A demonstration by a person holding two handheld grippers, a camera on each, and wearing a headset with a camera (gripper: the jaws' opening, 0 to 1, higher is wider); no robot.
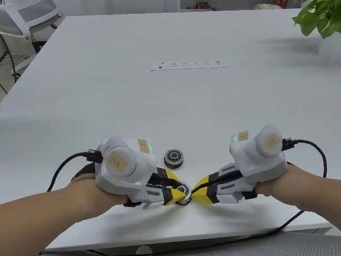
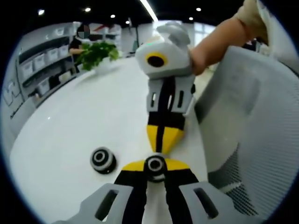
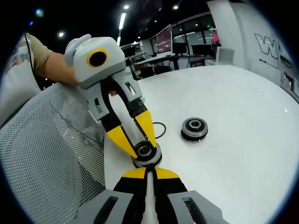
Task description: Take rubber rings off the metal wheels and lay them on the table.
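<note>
Clamping on a wheel [image 3: 146, 151] near the bench [image 1: 160, 106] front edge: left gripper [image 1: 177, 191]. Right gripper [image 3: 148, 171] jaws together, tips touching its rim. A second wheel [image 1: 173, 158] sits just behind, apart.

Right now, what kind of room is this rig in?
Probably an office or lab workroom: a large white table with a power strip on it, a mesh office chair beside it, and monitors in the background.
</note>
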